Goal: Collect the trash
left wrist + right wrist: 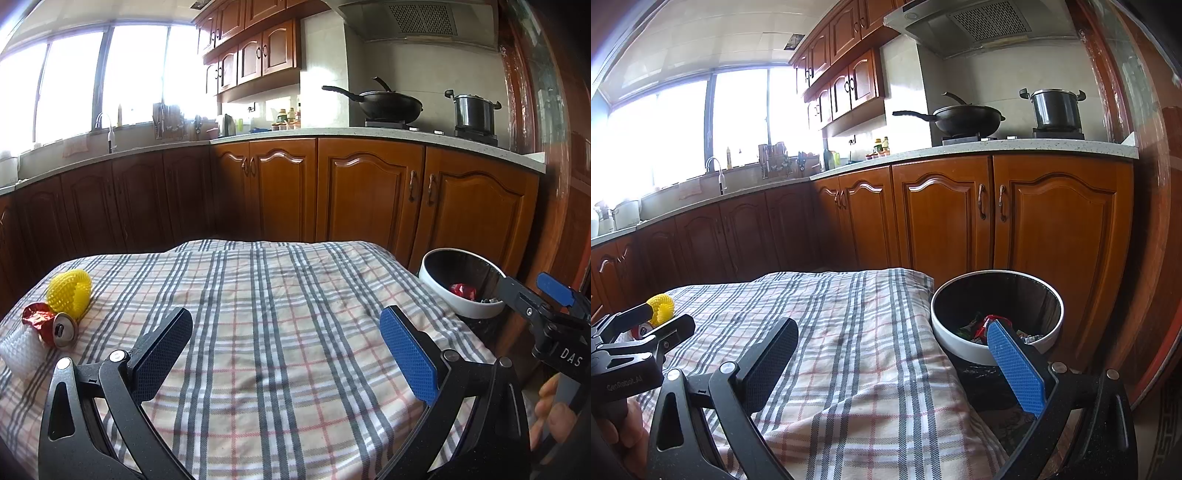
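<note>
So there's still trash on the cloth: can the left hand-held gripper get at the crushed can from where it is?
Probably yes. The left hand-held gripper is open and empty, and only bare checked cloth lies between it and the crushed can to its left.

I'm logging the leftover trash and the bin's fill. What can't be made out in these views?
- Crushed can: right wrist view, mostly hidden behind the left tongs.
- White foam net: left wrist view, cut by the edge.
- Bin contents: partly blocked by the right tongs' blue finger.

Grey-and-red plaid tablecloth (280,332), yellow foam net (70,295), red crushed can (55,326), white-rimmed black bin (995,317).
</note>
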A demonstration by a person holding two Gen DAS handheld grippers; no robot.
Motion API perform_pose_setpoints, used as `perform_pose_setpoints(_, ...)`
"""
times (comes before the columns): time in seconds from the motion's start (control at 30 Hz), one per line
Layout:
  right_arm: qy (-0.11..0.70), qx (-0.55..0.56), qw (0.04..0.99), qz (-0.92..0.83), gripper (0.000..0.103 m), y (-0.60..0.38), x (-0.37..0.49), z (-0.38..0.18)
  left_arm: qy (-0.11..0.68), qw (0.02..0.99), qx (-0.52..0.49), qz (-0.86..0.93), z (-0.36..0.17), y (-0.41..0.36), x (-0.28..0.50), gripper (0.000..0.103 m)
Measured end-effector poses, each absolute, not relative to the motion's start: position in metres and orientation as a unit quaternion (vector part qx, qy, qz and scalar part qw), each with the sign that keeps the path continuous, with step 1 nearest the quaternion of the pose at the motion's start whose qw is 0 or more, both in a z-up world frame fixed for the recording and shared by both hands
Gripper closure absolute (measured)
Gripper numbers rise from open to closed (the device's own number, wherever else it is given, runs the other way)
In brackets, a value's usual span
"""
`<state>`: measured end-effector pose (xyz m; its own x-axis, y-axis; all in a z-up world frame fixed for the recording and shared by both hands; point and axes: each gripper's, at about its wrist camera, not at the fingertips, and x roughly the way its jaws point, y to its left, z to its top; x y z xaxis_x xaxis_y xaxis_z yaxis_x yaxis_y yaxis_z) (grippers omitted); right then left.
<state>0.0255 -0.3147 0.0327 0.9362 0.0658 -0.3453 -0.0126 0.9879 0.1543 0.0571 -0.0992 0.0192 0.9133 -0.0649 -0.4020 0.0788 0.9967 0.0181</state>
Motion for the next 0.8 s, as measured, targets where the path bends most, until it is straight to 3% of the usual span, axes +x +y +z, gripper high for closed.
perform_pose_setpoints(0.8, 0.177, 0.072, 0.981, 0.023, 0.0, -0.3141, 0.0259, 0.0344, 0.206, 0.978, 0.017, -0.037, 0.0194, -0.0981, 0.0577, 0.0)
